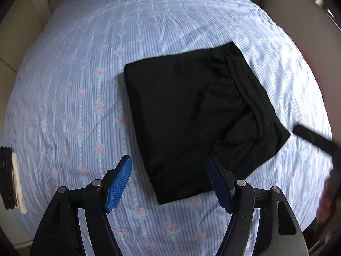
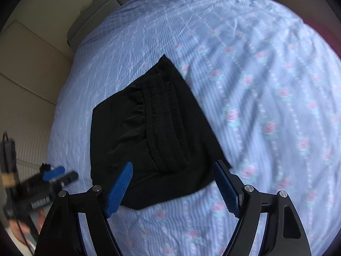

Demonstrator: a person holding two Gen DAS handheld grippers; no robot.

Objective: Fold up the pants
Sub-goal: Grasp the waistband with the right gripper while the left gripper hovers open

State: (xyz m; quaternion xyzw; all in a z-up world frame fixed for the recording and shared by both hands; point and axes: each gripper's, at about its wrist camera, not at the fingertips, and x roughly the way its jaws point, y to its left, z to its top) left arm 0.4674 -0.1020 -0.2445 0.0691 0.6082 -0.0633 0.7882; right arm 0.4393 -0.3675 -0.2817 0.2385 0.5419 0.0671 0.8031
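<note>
A bed covered by a blue striped sheet (image 1: pixel 85 81) with small pink roses fills both wrist views. Near its middle lies a pair of black pants (image 1: pixel 191 111), folded into a compact, roughly square bundle with the gathered elastic waistband (image 2: pixel 168 123) on top, running from far to near. The folding looks essentially finished: no loose leg trails out, and the edges sit fairly square, though one near corner on the right pokes out slightly. What may remain is a last tidy or nothing at all.

The left gripper (image 1: pixel 169 183) hovers above the near edge of the bundle, its blue pads spread apart and grasping nothing. The right gripper (image 2: pixel 172 187) hangs over the near right corner in the same released state, with fabric below but not pinched.

At the far left edge of the left view, a small dark and white stack (image 1: pixel 12 177) lies on the sheet; what it is cannot be made out. Each view shows the other gripper only as a blur at its margin. The layers inside the bundle are hidden.
</note>
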